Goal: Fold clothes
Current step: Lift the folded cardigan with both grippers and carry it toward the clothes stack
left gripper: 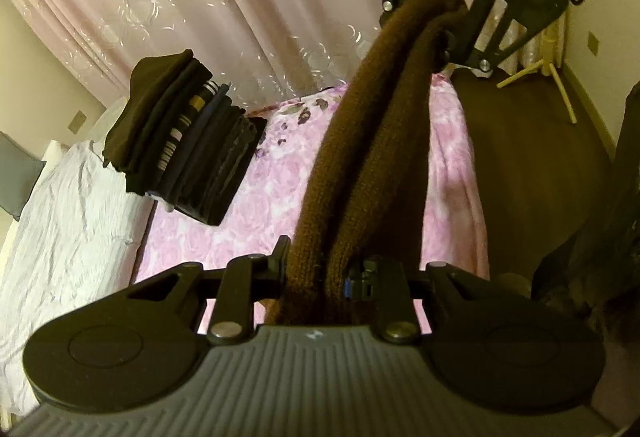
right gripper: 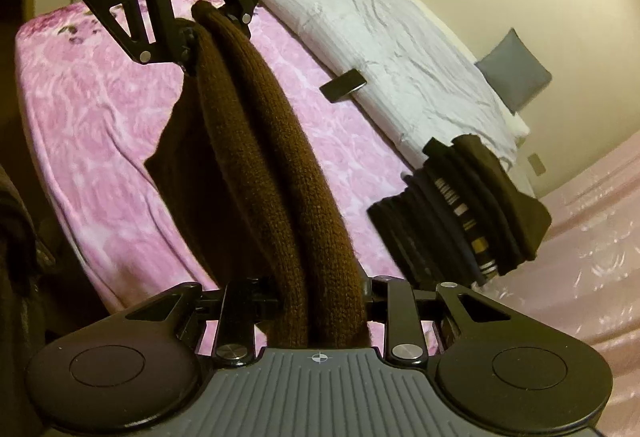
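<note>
Brown knitted sweater [left gripper: 360,157], held taut in the air between my two tongs above the pink flowered blanket [left gripper: 248,205] on the bed. Left tongs [left gripper: 320,269]: nearly closed, pinching one end of the doubled knit edge. Right tongs [right gripper: 320,301]: likewise nearly closed on the other end; each pair also appears at the top of the other's view, gripping the same garment. The rest of the sweater hangs below the stretched edge as a dark flap, clear of the blanket as far as I can tell. A stack of folded clothes [left gripper: 184,141] sits near the far edge of the blanket, just beside the white bedding [left gripper: 68,221]. A small dark flat object [right gripper: 344,85] lies where blanket and bedding meet; I cannot tell what it is.

Step in hand, as I judge it: the garment is lifted by one edge, between folds. The next move calls for both tongs to lower together, keeping the edge straight, so that the hanging part lands flat on the blanket.
</note>
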`<state>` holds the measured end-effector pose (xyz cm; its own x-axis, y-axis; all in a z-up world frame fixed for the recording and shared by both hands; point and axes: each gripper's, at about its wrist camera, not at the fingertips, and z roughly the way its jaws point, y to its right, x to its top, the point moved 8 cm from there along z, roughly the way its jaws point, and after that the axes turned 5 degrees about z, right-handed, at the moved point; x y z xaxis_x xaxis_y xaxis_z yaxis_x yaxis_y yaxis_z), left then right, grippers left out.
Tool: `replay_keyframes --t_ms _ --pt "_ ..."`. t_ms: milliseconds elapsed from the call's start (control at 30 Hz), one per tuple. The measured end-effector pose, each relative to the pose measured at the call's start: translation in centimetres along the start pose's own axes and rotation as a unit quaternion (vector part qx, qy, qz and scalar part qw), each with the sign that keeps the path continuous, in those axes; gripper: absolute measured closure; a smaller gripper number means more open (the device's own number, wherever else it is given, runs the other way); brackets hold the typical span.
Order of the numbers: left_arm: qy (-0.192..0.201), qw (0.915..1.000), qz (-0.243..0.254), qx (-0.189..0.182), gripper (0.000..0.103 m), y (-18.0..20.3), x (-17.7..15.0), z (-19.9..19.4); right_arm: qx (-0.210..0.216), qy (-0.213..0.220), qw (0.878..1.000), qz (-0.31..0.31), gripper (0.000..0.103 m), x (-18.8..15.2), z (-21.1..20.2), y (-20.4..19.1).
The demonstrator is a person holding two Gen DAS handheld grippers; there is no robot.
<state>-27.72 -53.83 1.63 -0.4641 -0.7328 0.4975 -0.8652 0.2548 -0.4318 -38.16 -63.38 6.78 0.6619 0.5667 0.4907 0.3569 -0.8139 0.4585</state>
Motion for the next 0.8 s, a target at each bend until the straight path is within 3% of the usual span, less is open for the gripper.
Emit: replay_keyframes --t_ms 233,400,800 --pt "-0.012 0.9998 -0.007 0.013 0.082 -1.9 4.9 2.9 0.005 0.011 1.000 -0.014 0.076 -2.4 0.9 5.2" --pt "-0.012 0.9998 0.001 0.016 0.082 -3.6 5.6 4.2 0.004 0.001 1.000 -0.012 0.076 -2.2 2.3 6.5" --pt "0.026 0.9994 0.016 -0.018 0.082 -9.2 5.9 9.0 -0.014 -0.046 0.999 0.025 0.076 -0.9 6.0 9.8"
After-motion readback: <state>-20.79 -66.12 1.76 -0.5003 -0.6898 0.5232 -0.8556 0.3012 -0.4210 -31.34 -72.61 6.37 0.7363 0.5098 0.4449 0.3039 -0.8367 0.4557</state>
